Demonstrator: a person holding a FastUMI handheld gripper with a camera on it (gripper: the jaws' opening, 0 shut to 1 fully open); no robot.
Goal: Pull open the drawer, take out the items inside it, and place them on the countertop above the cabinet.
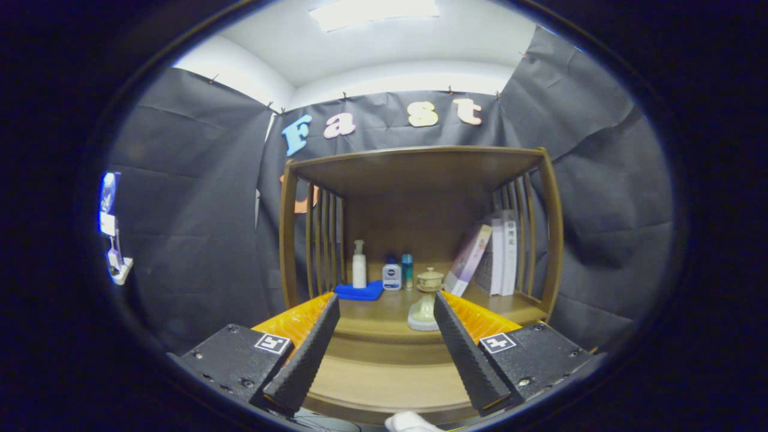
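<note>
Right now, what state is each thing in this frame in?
gripper: open, holding nothing
pump bottle: upright, beside the cloth
blue cloth: folded flat on the shelf
small lidded jar: upright, lid on
lidded cup: upright, covered
books: standing, one leaning

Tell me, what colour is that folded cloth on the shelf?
Bright blue. The cloth lies beside the white pump bottle, clearest in the gripper view.
</note>
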